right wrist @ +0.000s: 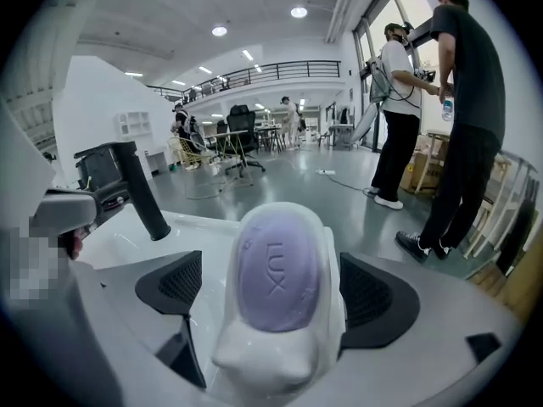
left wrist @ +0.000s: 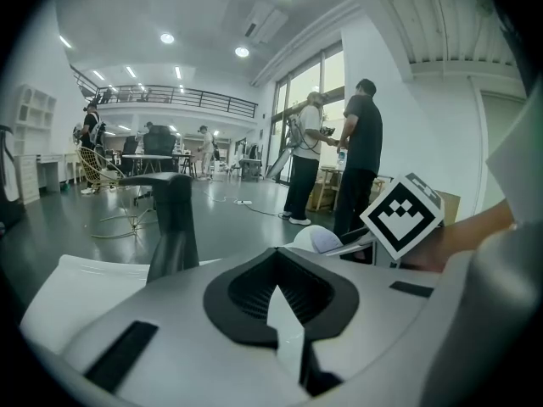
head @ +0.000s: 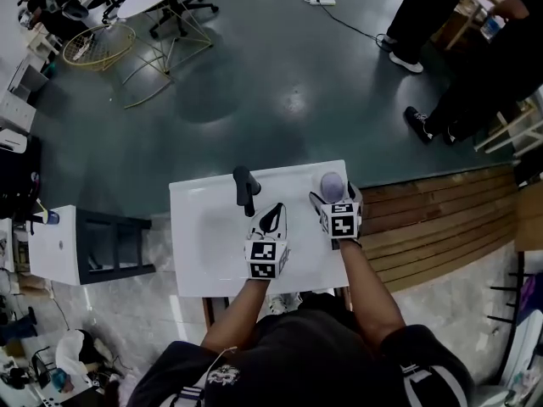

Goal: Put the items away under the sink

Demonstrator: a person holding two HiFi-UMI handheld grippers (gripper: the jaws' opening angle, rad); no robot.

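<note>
Two grippers are over the white sink top [head: 208, 227] at the centre of the head view. The left gripper [head: 275, 210] is at centre, jaws together and empty, tip just right of the black tap [head: 246, 189]. The right gripper [head: 334, 197] is further right, jaws apart on either side of a white dish [head: 322, 195] carrying purple soap [head: 332, 182], at the top's upper right corner.

Left gripper view: the left gripper [left wrist: 280, 299] fills the lower frame, pads closed against each other, nothing held. The tap [left wrist: 174, 223] stands at left centre. The dish [left wrist: 316, 239] shows just above the jaws, right of centre, next to the right gripper's marker cube [left wrist: 403, 214]. Two people [left wrist: 361, 155] stand on the floor beyond.

Right gripper view: the right gripper [right wrist: 280, 295] has its pads [right wrist: 174, 287] spread wide. The soap [right wrist: 278, 270] lies in the dish [right wrist: 271, 367] between them, centre frame, with a clear gap at the left pad. The tap [right wrist: 140, 193] is at upper left, the sink top [right wrist: 199, 231] behind the dish. Two people [right wrist: 462, 117] stand at right.
</note>
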